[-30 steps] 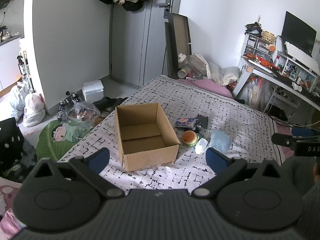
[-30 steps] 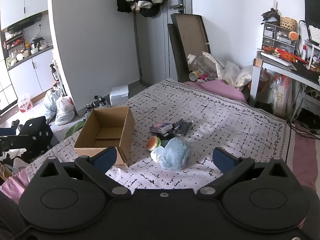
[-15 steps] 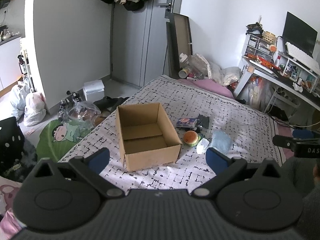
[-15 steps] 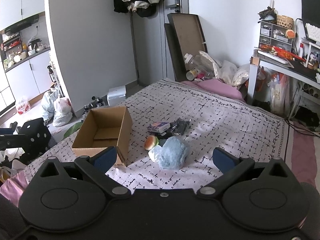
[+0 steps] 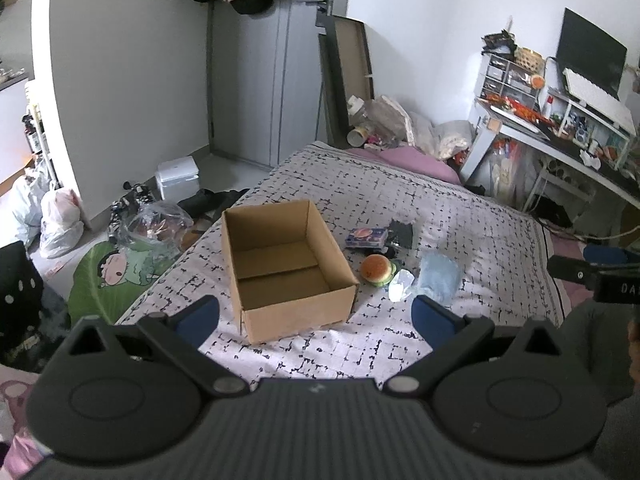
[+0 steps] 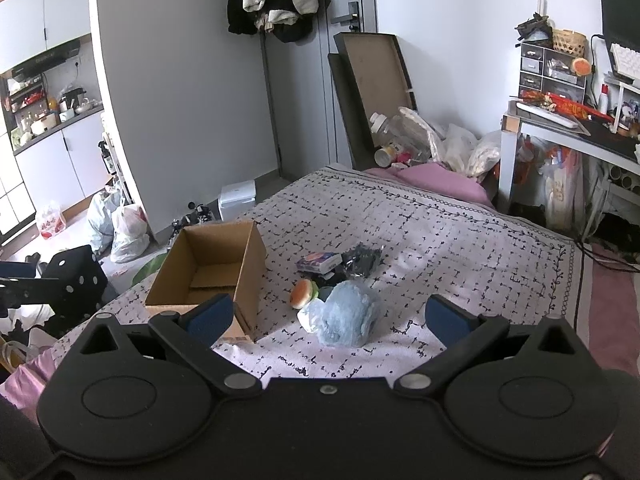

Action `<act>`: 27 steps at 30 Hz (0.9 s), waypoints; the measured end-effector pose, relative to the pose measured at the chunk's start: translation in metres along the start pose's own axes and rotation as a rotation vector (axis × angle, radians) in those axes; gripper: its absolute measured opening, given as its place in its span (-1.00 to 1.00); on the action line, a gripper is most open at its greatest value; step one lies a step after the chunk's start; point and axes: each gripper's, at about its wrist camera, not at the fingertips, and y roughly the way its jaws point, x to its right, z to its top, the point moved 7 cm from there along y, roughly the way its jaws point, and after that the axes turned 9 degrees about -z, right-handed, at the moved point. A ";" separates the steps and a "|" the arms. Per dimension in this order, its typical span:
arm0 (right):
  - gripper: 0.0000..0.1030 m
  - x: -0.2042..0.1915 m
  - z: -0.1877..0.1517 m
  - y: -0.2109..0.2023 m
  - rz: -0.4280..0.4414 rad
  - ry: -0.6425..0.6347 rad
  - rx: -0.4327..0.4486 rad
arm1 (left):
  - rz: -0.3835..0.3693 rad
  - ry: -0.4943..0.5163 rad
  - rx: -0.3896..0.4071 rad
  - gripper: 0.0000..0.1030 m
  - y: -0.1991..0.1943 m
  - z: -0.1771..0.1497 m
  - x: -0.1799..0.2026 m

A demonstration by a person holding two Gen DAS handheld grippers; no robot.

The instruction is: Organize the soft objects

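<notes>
At frame centre, an open brown cardboard box [image 5: 285,264] is sitting on the patterned bedspread [image 5: 460,216], the left gripper [image 5: 316,314] gaping below.

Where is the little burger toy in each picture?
Left wrist view: the burger toy lies right of centre, just right of the cardboard box.
Right wrist view: the burger toy lies near the centre, again right of the box.
Shared landmark: the cardboard box.

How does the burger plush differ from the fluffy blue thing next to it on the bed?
The burger plush is small, round, orange with a green layer; the fluffy blue thing is larger, pale blue and shapeless. The burger lies nearer the cardboard box. Both rest on the bed, outside the box, ungrasped.
</notes>
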 end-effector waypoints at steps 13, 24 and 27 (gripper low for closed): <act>1.00 0.022 -0.002 0.020 -0.008 0.041 -0.014 | -0.067 0.101 -0.025 0.97 0.037 0.022 0.010; 0.99 0.047 -0.008 0.045 -0.029 0.098 -0.040 | -0.097 0.125 -0.008 0.96 0.068 0.038 0.019; 0.99 0.049 -0.011 0.051 -0.039 0.105 -0.050 | -0.084 0.148 -0.012 0.92 0.080 0.039 0.023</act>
